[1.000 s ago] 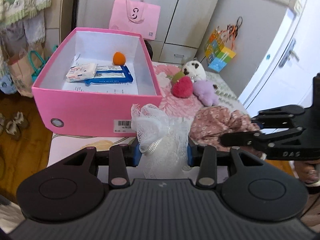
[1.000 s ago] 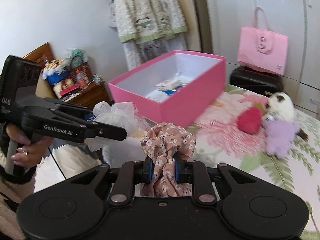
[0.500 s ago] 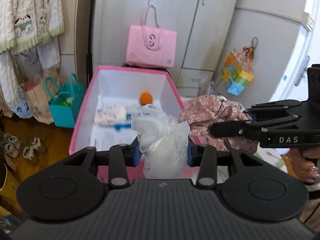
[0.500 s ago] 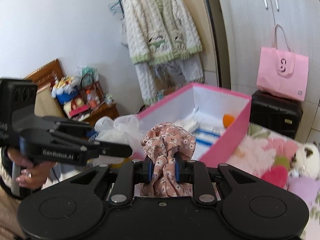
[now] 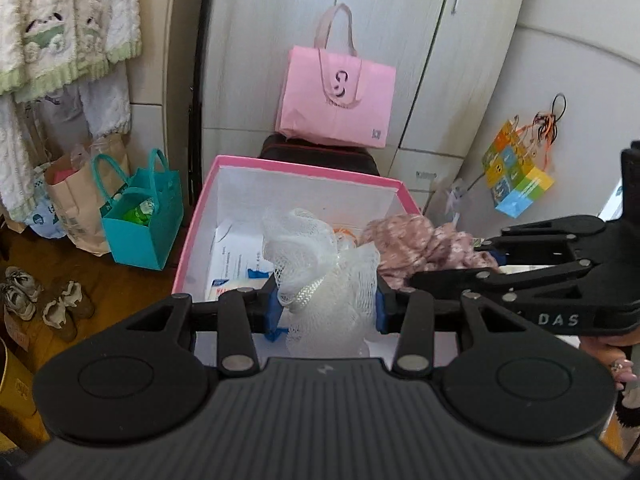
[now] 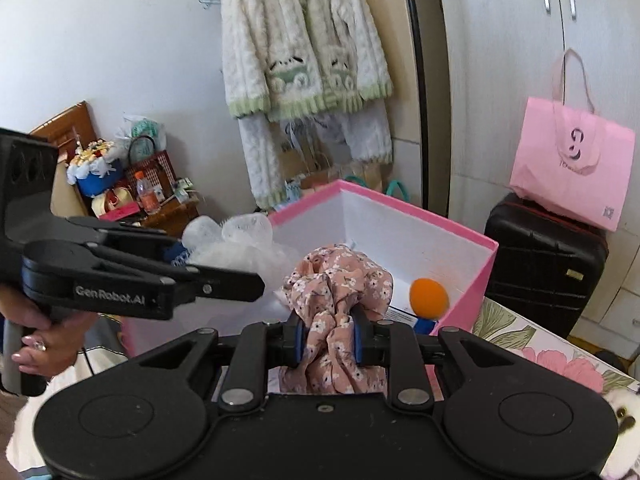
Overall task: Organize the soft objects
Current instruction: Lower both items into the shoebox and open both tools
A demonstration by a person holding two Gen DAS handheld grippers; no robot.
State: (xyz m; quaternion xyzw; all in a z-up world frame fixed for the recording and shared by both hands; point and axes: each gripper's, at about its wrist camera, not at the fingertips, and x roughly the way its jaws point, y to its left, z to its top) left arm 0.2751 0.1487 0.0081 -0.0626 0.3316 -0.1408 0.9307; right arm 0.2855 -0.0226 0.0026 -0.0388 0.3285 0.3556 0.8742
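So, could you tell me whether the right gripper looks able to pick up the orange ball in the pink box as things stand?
Probably not: the right gripper is shut on the floral scrunchie, though the orange ball lies uncovered in the open pink box just ahead.

Domestic bedroom. Setting is indicated by: a fitted wardrobe point(image 5: 404, 40) with tall pale doors; a fleece cardigan point(image 6: 304, 52) hung on the wall with other garments beneath; a pink tote bag point(image 5: 338, 96) set on a black suitcase point(image 6: 544, 260); shoes point(image 5: 40, 296) left on a wooden floor; paper and teal gift bags point(image 5: 140, 220) lined against the wall; a floral bedspread point(image 6: 560, 356); a wooden side table point(image 6: 168, 212) crowded with a bottle and trinkets.
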